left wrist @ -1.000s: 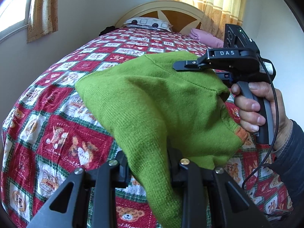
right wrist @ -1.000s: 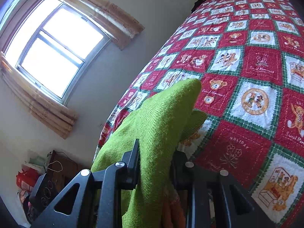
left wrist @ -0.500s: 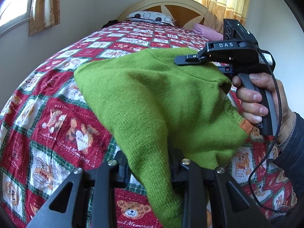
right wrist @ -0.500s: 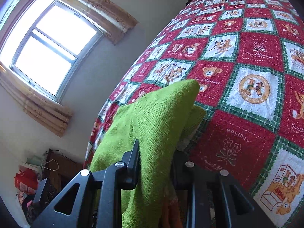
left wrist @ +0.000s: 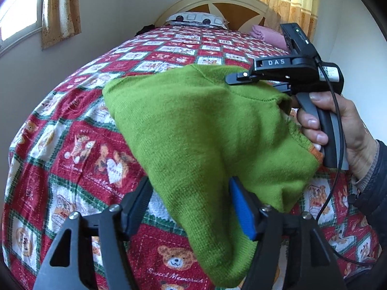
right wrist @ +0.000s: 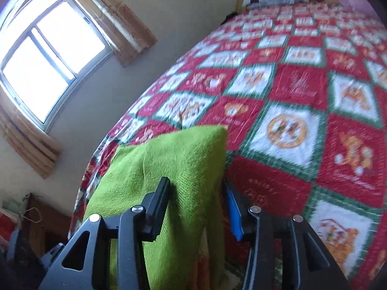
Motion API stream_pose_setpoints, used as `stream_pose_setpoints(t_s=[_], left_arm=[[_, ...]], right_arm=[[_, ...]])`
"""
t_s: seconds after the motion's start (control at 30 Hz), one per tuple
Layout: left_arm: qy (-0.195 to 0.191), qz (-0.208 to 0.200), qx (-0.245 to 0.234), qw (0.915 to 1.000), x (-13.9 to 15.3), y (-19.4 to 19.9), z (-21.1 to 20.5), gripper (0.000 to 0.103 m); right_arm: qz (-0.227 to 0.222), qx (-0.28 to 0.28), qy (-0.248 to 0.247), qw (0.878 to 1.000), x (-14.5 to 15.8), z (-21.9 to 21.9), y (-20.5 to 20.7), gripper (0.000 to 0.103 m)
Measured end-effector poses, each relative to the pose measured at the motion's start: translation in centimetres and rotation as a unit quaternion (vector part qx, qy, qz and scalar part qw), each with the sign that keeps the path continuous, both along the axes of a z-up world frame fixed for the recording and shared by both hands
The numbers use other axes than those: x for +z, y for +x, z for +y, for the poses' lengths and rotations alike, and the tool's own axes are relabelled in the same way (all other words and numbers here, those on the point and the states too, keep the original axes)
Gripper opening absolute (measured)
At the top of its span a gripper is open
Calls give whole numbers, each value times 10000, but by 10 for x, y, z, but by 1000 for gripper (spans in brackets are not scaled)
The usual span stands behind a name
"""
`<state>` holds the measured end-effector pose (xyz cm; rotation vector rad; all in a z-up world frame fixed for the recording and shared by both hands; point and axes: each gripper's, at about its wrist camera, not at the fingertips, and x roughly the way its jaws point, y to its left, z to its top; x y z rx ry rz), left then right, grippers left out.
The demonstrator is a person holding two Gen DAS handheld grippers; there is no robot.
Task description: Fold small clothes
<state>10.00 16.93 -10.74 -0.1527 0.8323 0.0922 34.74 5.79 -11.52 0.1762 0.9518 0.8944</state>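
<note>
A small green knit sweater point(left wrist: 205, 125) with an orange trim point(left wrist: 317, 153) is draped just over the red patchwork bedspread point(left wrist: 84, 145). My left gripper point(left wrist: 189, 203) has its jaws opening; a fold of the sweater lies loose between them and the blue pad point(left wrist: 241, 210) is bare. In the right wrist view the sweater point(right wrist: 174, 159) runs between the opening jaws of my right gripper point(right wrist: 196, 203), unpinched. In the left wrist view a hand point(left wrist: 350, 125) holds the right gripper point(left wrist: 244, 80) at the sweater's far right edge.
The bedspread point(right wrist: 290, 125) stretches away to a pillow point(left wrist: 196, 19) and a wooden headboard point(left wrist: 217, 2). A folded pink cloth point(left wrist: 266, 33) lies near the headboard. A curtained window point(right wrist: 48, 55) is on the left wall, with dark furniture point(right wrist: 36, 217) below it.
Both grippers' jaws have spread apart from a tight pinch on the sweater, baring their blue pads. The right wrist view has tilted toward the bed.
</note>
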Motion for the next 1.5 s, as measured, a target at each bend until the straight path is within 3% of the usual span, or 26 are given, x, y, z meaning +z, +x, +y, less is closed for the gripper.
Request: stream_pose_setpoints(t_s=[0.1, 0.23, 0.4, 0.47, 0.53, 0.73, 0.83, 0.87, 0.9, 1.03, 1.17, 1.27, 1.5], left_arm=[[188, -248, 154, 9994, 15, -3, 5, 84], [404, -564, 480, 9964, 28, 4, 20, 99], [1002, -482, 877, 9899, 12, 38, 38, 99], [959, -403, 916, 9903, 1, 45, 44, 103], [833, -346, 977, 9911, -8, 44, 46, 103], [352, -545, 1117, 9916, -20, 27, 46, 103], [75, -458, 1144, 9923, -15, 21, 50, 103], [67, -434, 1146, 9924, -12, 18, 49, 103], [140, -440, 1142, 9924, -6, 12, 48, 103], [480, -641, 1117, 9905, 14, -11, 38, 103], [434, -820, 1159, 9889, 35, -24, 34, 103], [517, -961, 1120, 9877, 51, -28, 29, 103], [791, -1324, 1003, 9829, 78, -43, 12, 103]], right_arm=[[-504, -61, 40, 9987, 25, -18, -21, 50], [-858, 370, 128, 9955, 46, -24, -57, 50], [-754, 1020, -103, 9919, 32, -15, -85, 50], [-501, 825, -499, 9941, 12, -16, -81, 49], [-166, 840, -580, 9946, -6, -19, -75, 45], [-840, 932, -1108, 9859, -10, -4, -92, 45], [-846, 709, -1111, 9877, 3, -12, -97, 47], [-871, 593, -1144, 9878, 9, -16, -101, 52], [-931, 461, -1195, 9874, 18, -22, -108, 59], [-1264, 64, -1228, 9843, 57, -39, -136, 61], [-1547, -162, -994, 9828, 90, -50, -165, 65], [-1787, -214, -844, 9800, 104, -53, -185, 66], [-1862, -268, -658, 9799, 110, -57, -200, 67]])
